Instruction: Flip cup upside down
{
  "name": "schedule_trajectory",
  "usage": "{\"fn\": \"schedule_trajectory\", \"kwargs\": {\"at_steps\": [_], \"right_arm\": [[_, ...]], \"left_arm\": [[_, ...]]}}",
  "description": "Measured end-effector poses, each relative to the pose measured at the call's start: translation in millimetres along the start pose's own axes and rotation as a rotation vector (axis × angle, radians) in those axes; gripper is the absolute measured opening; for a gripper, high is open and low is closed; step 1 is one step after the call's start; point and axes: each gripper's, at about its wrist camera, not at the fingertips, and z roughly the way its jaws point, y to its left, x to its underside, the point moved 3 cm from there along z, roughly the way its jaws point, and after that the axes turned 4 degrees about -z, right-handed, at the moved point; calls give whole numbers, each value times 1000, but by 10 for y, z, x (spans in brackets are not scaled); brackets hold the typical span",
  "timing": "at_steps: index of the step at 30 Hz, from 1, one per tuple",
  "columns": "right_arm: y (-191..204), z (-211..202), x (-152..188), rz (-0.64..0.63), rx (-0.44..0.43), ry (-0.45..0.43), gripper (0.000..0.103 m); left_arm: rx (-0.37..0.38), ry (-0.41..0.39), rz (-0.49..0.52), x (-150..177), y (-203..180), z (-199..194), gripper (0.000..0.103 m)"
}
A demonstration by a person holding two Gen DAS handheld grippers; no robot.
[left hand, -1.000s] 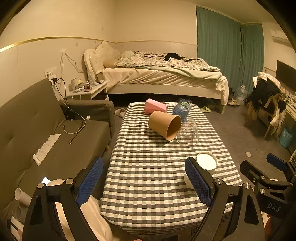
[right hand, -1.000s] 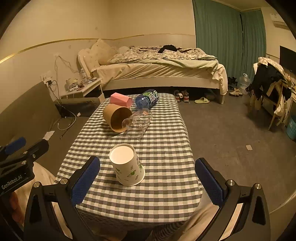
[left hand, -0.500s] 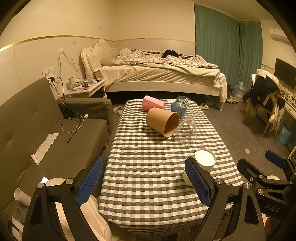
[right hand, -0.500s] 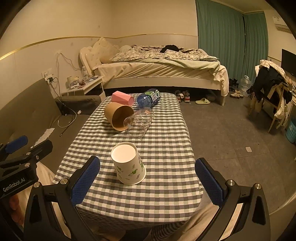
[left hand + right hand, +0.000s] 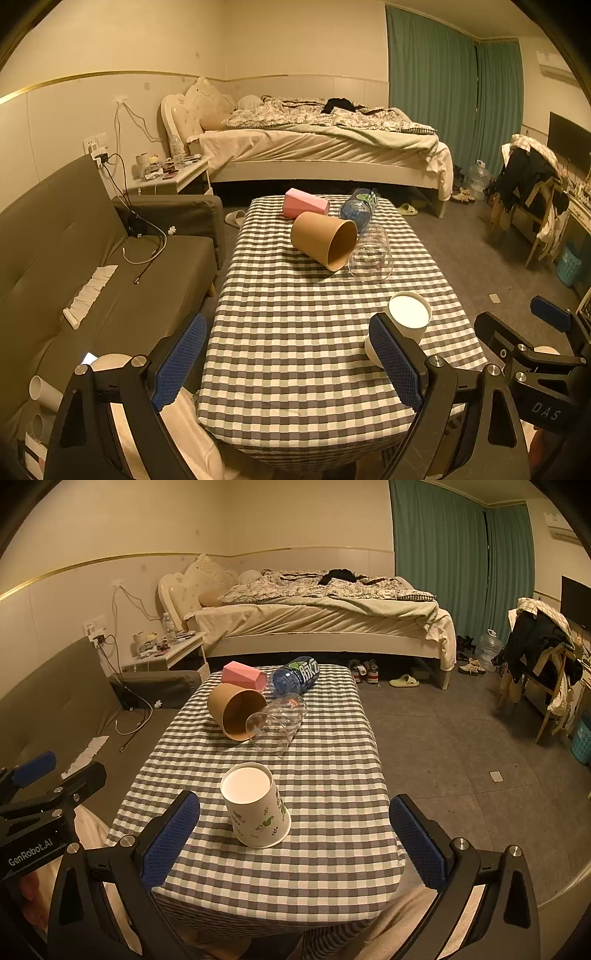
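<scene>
Paper cup upside down on the checked table, both tongs released.

The white paper cup (image 5: 256, 808) stands mouth-down at lower centre of the checked table (image 5: 332, 782), between the right gripper's (image 5: 295, 843) spread fingers, untouched. The left gripper (image 5: 288, 363), lower frame, gapes empty too.

Warm dim light fills a bedroom: an unmade bed (image 5: 314, 144) at twelve o'clock, teal curtains (image 5: 443, 96) at one, a grey sofa (image 5: 92, 258) at nine, grey floor (image 5: 461, 731) at three.
</scene>
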Motion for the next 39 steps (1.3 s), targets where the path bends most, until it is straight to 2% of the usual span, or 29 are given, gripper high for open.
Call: {"fn": "schedule_trajectory", "kwargs": {"at_steps": [39], "right_arm": [[-36, 44, 55, 21, -12, 25, 103]], "left_arm": [[-4, 8, 0, 28, 39, 26, 93]]}}
